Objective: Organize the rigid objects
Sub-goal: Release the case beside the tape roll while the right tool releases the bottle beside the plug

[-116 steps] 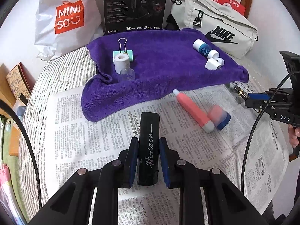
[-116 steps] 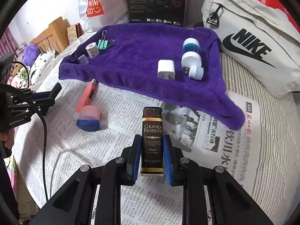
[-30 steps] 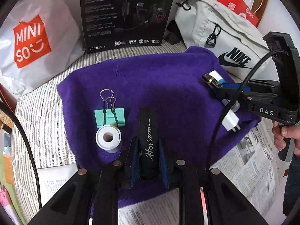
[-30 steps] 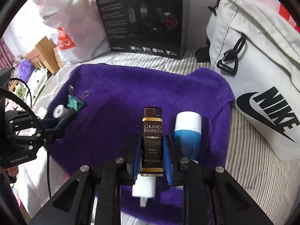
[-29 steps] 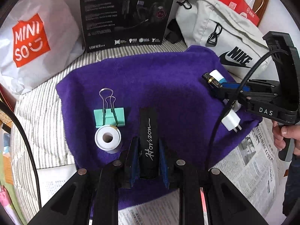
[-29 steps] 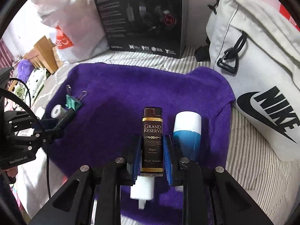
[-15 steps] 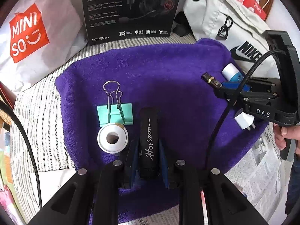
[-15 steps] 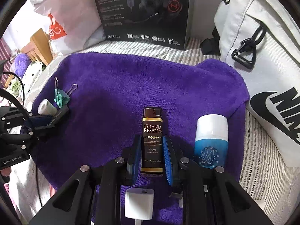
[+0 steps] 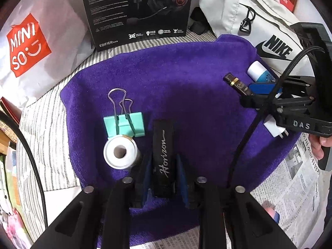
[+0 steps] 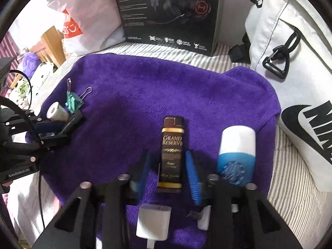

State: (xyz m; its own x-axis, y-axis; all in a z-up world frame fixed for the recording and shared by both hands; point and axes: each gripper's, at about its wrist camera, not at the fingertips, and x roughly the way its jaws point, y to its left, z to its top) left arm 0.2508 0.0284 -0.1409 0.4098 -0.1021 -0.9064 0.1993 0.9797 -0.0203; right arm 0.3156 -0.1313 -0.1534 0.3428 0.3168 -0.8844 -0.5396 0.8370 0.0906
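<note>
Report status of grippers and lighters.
Left hand-held gripper open, right hand-held gripper open. Horizon lighter, Grand Reserve lighter lying on purple towel. Tape roll, blue bottle close by.

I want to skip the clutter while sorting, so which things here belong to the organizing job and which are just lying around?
Part of the job: black Horizon lighter, Grand Reserve lighter, binder clip, tape roll, blue-and-white bottle, white charger plug, purple towel.
Just lying about: Miniso bag, headset box, Nike bag, newspaper.

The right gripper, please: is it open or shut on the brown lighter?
Open: the right gripper shows purple towel between each pad and the brown lighter.
</note>
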